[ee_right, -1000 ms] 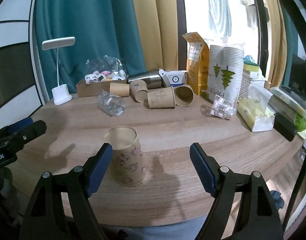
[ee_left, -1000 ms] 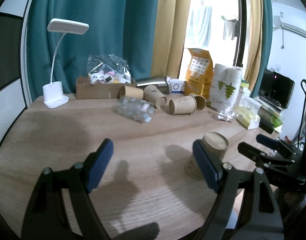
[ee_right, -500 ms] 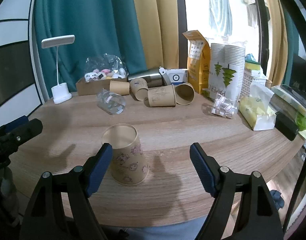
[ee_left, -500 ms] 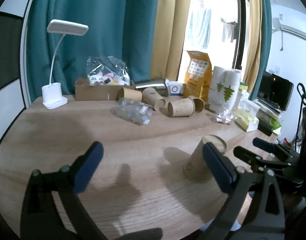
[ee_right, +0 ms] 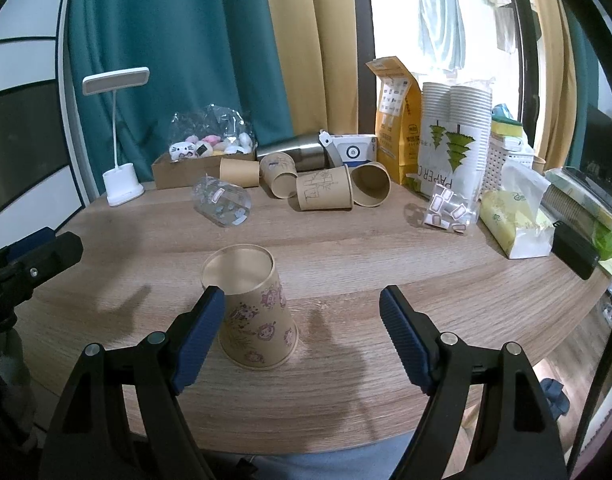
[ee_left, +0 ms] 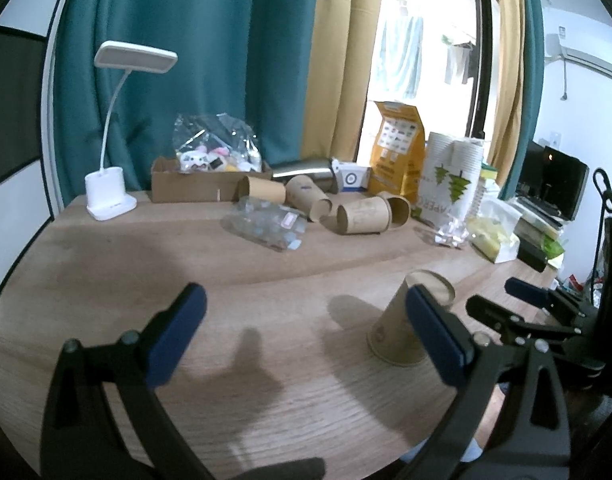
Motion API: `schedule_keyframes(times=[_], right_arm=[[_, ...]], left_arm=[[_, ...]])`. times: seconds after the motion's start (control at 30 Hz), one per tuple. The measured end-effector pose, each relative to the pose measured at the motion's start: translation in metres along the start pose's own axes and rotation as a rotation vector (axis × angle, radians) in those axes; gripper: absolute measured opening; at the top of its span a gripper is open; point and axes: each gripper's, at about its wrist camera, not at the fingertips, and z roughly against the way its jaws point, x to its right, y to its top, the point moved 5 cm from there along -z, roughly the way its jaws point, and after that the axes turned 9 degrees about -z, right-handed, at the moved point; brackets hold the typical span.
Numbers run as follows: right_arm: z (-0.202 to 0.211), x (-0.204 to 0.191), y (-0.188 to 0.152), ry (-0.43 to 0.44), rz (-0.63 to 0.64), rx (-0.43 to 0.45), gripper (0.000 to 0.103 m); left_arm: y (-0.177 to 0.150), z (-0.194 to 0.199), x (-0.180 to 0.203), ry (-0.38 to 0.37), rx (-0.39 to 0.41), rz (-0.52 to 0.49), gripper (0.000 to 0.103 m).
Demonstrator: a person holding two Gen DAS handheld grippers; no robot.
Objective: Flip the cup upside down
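On the table (ee_right: 345,256) a paper cup (ee_right: 254,312) stands upside down; both the left gripper (ee_left: 306,332) and right gripper (ee_right: 302,324) have fingers spread wide, holding nothing.

— Where's the paper cup (ee_right: 253,312)?

— Mouth-down on the table (ee_right: 345,264), base up, just beside the right gripper (ee_right: 302,326)'s left finger, partly between its spread fingers.

— Looks?

— Brown, tapered, with purple doodles; intact and standing straight.
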Motion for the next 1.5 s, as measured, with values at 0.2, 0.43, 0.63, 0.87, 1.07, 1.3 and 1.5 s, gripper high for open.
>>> schedule_keyframes(times=[0.2,0.43,0.63,0.87,1.07,1.3,1.5], right_arm=[[0.000,0.000,0.000,0.000,0.003,0.000,0.082],[0.001,-0.003,0.000,0.000,0.002,0.005,0.082],[0.000,-0.005,0.003,0.002,0.007,0.007,0.082],[0.000,-0.005,0.007,0.002,0.009,0.008,0.082],[0.001,-0.004,0.009,0.004,0.003,0.002,0.082],[0.000,-0.004,0.009,0.004,0.010,0.002,0.082],[0.001,-0.004,0.009,0.006,0.009,0.000,0.082]], left_arm=[[0.000,0.000,-0.006,0.010,-0.003,0.014,0.101],[0.001,0.005,-0.007,0.007,0.016,0.018,0.101],[0.000,0.007,-0.005,0.001,0.023,0.034,0.101],[0.002,0.013,-0.005,-0.005,0.036,0.050,0.101],[0.004,0.016,-0.008,0.012,0.050,0.040,0.101],[0.002,0.016,-0.011,0.011,0.049,0.048,0.101],[0.002,0.016,-0.013,0.016,0.047,0.047,0.101]])
